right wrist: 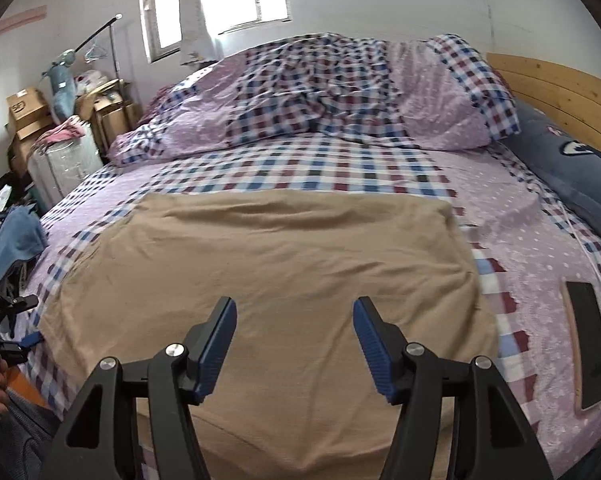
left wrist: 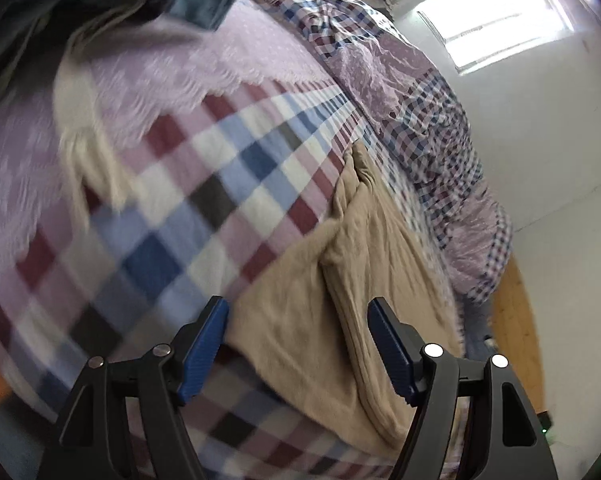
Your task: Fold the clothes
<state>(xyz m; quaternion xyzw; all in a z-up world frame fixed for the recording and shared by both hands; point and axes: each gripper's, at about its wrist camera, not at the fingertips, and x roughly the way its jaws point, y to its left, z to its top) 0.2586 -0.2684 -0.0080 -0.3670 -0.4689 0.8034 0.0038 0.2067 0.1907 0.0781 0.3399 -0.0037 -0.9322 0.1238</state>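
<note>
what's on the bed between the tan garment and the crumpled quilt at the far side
Nothing lies there. In the right wrist view, only bare checked bedsheet separates the tan garment from the crumpled quilt.

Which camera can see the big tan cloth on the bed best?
The right wrist view. There the tan cloth lies spread out almost whole on the checked bed sheet, sharp and well lit. The left wrist view shows only part of it, seen from the side, with a fold running through it and some blur.
</note>
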